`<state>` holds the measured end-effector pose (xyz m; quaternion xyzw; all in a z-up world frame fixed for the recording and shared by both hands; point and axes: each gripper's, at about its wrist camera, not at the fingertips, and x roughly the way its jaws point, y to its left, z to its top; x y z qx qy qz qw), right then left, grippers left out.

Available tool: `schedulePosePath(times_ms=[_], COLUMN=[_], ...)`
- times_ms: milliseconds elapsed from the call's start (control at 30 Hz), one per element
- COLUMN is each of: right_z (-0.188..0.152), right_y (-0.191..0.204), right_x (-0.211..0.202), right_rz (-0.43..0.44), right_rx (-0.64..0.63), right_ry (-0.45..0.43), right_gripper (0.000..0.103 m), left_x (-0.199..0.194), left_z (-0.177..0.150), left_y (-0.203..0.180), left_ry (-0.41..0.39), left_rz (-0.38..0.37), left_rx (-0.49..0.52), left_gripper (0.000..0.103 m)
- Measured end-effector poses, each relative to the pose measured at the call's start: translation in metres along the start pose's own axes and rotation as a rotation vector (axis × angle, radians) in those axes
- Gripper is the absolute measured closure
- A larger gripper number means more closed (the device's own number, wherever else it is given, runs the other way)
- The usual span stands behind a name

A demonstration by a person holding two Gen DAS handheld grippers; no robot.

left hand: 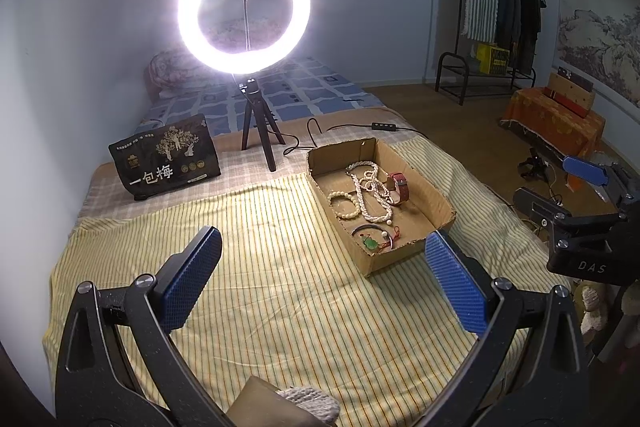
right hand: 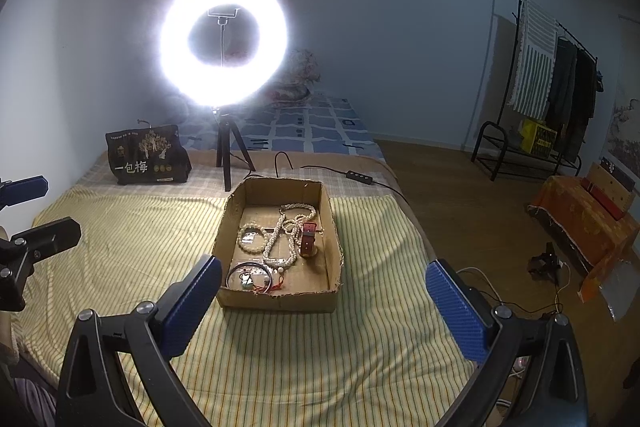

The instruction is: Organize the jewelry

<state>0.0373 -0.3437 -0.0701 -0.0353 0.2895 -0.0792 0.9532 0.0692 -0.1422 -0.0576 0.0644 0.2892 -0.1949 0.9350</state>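
Cardboard box point(right hand: 332, 223): pearl necklace point(right hand: 286, 233), bead bracelet point(right hand: 251, 239), red watch point(right hand: 308, 241)
Left gripper point(left hand: 326, 283): jaws spread, empty
Right gripper point(right hand: 324, 301): jaws spread, empty

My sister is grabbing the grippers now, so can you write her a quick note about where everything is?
Left gripper: open, empty, hanging above the striped cloth.
Right gripper: open, empty, just in front of the box.
In the box: long bead necklace, bead bracelet, red watch, and a dark cord with a green pendant at the near end.
Done: all visible jewelry is in the box.
Left: the pieces lie loosely together and probably need sorting.
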Motion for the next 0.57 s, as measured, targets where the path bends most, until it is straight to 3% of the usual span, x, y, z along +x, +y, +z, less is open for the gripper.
schedulePosePath(times_ms=[567], right_z=[-0.0057], right_y=[0.0003], right_x=[0.0053], right_rz=[0.001], right_rx=[0.007], right_ry=[0.02], right_gripper=[0.0], left_x=[-0.0039], left_z=[0.0007], left_y=[0.0051], left_ry=[-0.034], left_rz=[0.028], left_rx=[-0.007], left_gripper=[0.0])
